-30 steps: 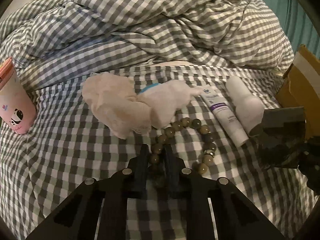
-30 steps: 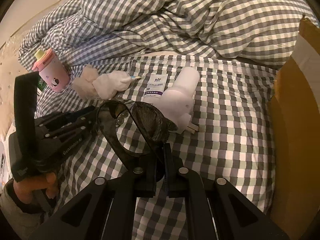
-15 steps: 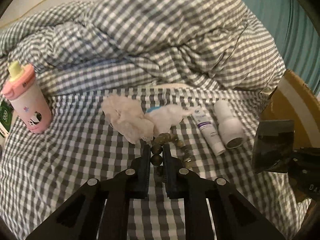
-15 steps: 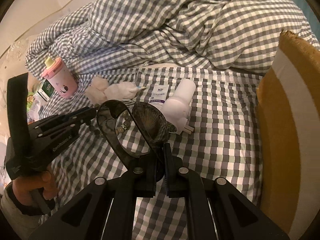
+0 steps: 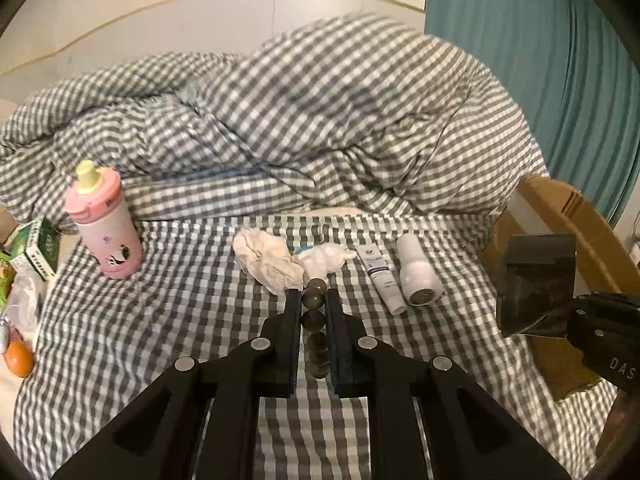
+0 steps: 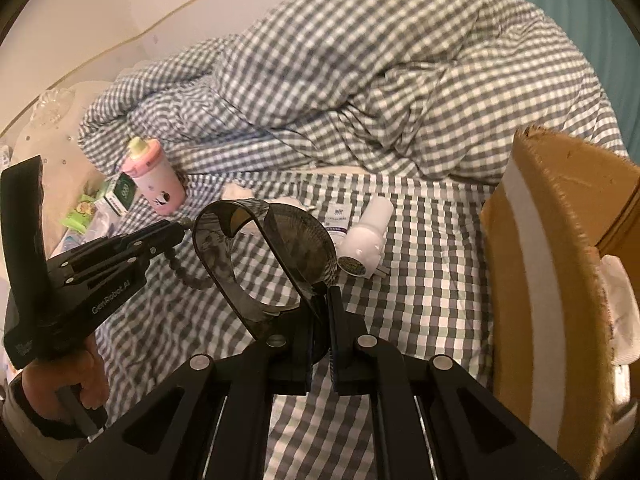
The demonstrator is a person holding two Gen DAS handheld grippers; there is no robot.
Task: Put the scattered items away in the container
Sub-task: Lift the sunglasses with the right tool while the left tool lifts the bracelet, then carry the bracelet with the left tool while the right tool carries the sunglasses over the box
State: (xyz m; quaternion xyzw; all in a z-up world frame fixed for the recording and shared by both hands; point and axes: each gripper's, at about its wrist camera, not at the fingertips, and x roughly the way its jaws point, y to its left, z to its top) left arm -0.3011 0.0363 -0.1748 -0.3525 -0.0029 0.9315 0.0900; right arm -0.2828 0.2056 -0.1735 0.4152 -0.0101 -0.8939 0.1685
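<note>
Above the checked bed, the left gripper (image 5: pixel 313 300) pinches a bead bracelet (image 5: pixel 314 322) and the right gripper (image 6: pixel 320 304) clamps dark sunglasses (image 6: pixel 276 240), both bound for the cardboard box (image 6: pixel 560 280) at three o'clock.

Both my grippers matte black plastic. Left gripper (image 5: pixel 313 300): two flat parallel fingers (image 5: pixel 294 320) on angular linkage arms, round silver screw heads at joints. Right gripper (image 6: pixel 320 300) same build. Left unit's side has white "GenRobot.AI" lettering, silver screws, tall black back plate. My left hand (image 6: pixel 60 384) has grey cuff.
</note>
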